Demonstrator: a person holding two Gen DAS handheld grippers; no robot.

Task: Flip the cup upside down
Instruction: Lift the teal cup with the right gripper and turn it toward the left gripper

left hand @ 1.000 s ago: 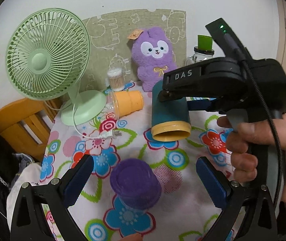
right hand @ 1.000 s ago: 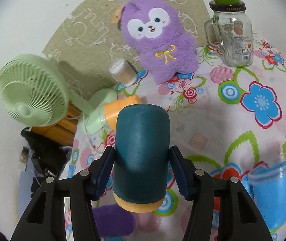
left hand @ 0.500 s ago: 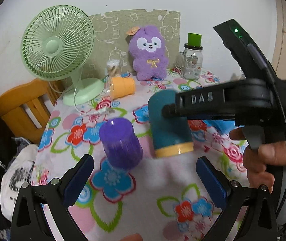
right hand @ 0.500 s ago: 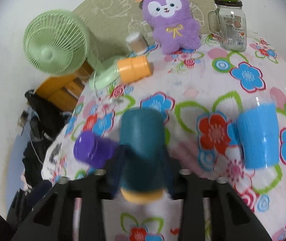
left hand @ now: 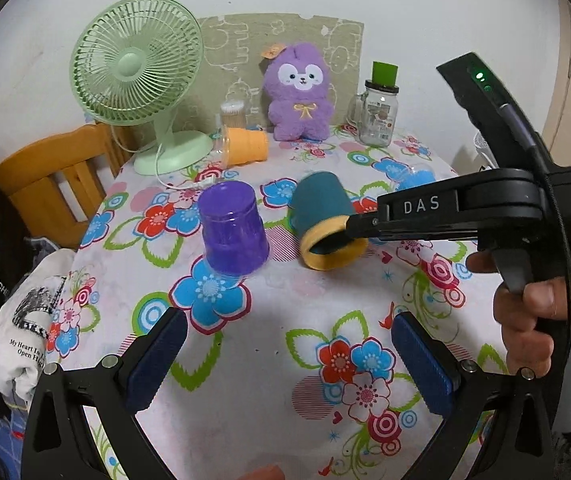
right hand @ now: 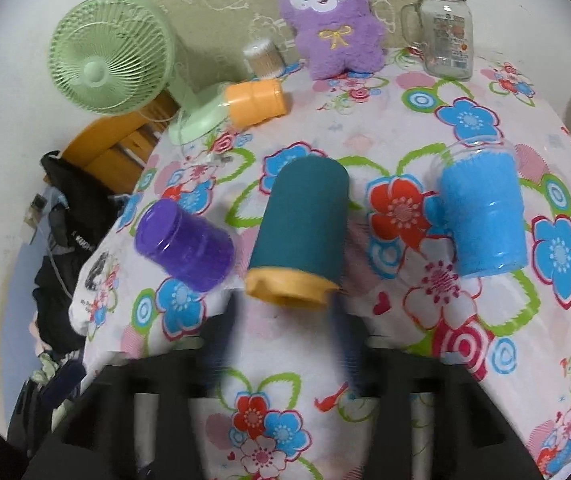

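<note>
The teal cup with a yellow rim (left hand: 321, 220) stands upside down on the flowered tablecloth (left hand: 277, 360); it also shows in the right wrist view (right hand: 301, 236). My right gripper (right hand: 281, 344) is just behind the cup, blurred, with its fingers apart and off the cup. In the left wrist view its black body (left hand: 465, 208) reaches to the cup's rim. My left gripper (left hand: 289, 356) is open and empty above the near part of the table. A purple cup (left hand: 231, 232) stands upside down left of the teal cup.
A blue cup (right hand: 483, 216) lies right of the teal cup. An orange cup (left hand: 245, 146) lies on its side near the green fan (left hand: 141, 76). A purple plush (left hand: 301, 92), a glass jar (left hand: 377, 114) and a cotton-swab box (left hand: 233, 114) stand at the back. A wooden chair (left hand: 53, 176) is left.
My right gripper set the teal cup down rim-first on the cloth, opened and drew back from it. My left gripper pulled back from the purple cup.
</note>
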